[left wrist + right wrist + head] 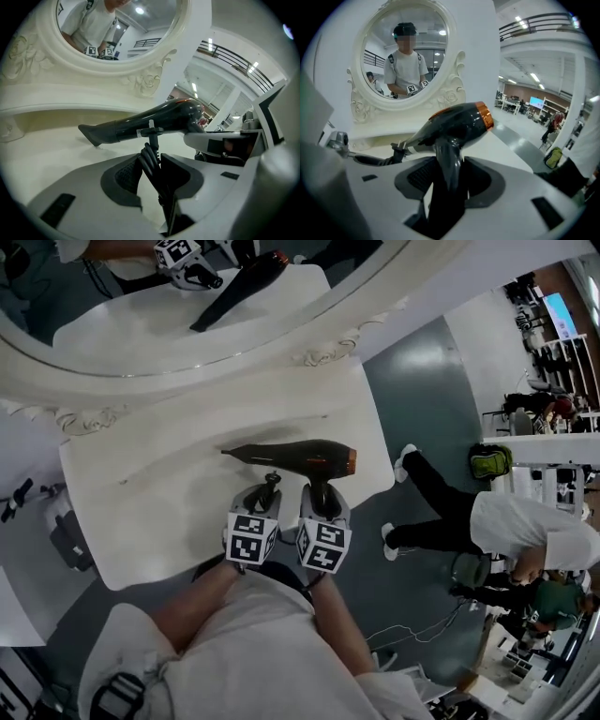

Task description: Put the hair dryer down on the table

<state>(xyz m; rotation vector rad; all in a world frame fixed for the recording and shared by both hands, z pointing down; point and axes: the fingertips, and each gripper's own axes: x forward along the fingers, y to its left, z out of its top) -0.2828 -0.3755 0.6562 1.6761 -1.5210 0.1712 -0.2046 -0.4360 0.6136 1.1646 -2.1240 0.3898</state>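
Hair dryer [300, 457], black with an orange ring, lies level over the tabletop [169, 512] near its front edge, its handle clamped in the right gripper [449, 180]. The left gripper [152, 171] pinches its bundled cord [147, 159]. Whether the dryer touches the tabletop is hard to make out.

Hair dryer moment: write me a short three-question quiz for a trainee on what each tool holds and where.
1. True or false: the right tool grips the hair dryer by its handle.
2. The left tool holds: A) a comb, B) the bundled cord, C) nothing.
3. Fill in: behind the white table stands an oval ___.
Key: 1 true; 2 B; 3 mirror.
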